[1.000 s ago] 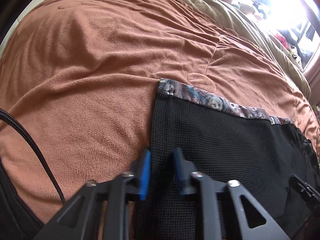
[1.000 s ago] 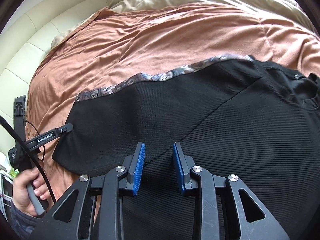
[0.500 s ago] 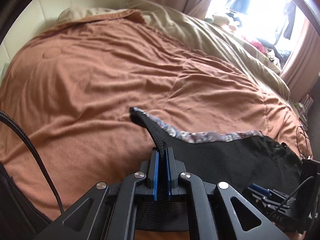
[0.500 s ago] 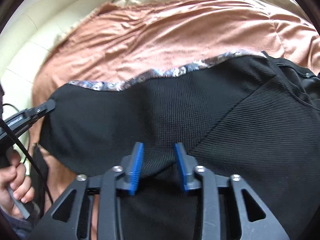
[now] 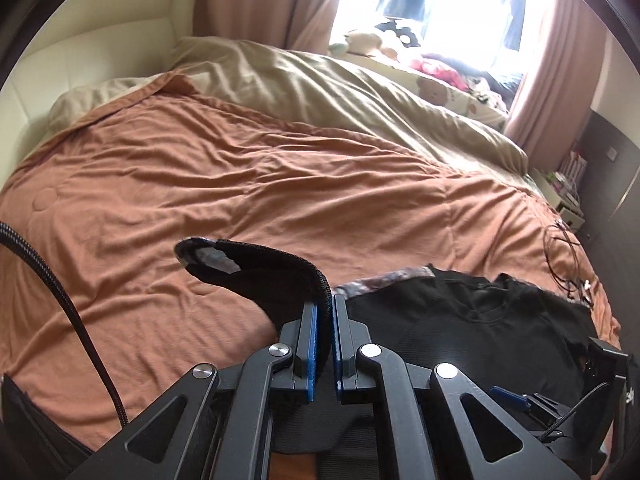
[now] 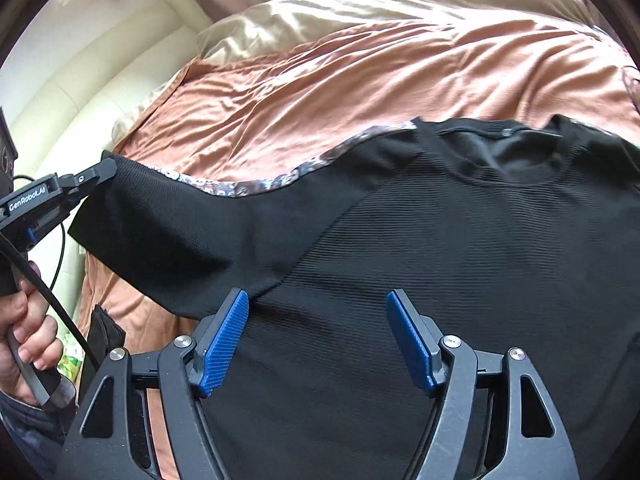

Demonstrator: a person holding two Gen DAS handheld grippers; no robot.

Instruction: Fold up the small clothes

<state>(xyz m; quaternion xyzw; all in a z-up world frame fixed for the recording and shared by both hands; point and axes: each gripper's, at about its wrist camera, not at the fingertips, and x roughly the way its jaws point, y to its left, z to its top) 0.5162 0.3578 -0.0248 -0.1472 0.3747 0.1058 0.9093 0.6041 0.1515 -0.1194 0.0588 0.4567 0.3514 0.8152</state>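
Observation:
A black ribbed top [image 6: 440, 240] with a patterned grey trim [image 6: 256, 184] lies on the rust-coloured blanket [image 6: 360, 80]. My left gripper [image 5: 325, 312] is shut on the end of its sleeve [image 5: 272, 276], which it holds lifted above the bed; the cuff curls over to the left. In the right wrist view that same left gripper [image 6: 105, 168] pinches the sleeve's corner at the far left. My right gripper [image 6: 318, 320] hovers over the armpit seam with its jaws opening. The cloth lies under them and the pads do not press on it.
A beige duvet [image 5: 360, 92] covers the far side of the bed, with soft toys and clothes by the bright window [image 5: 420, 8]. A cream padded headboard [image 6: 92, 92] runs on the left. Cables [image 5: 564, 240] lie at the bed's right edge. A hand [image 6: 24, 340] grips the left handle.
The left gripper shut on the sleeve end and lifted it up off the blanket. The right gripper's jaws spread wide apart over the top and drew back slightly.

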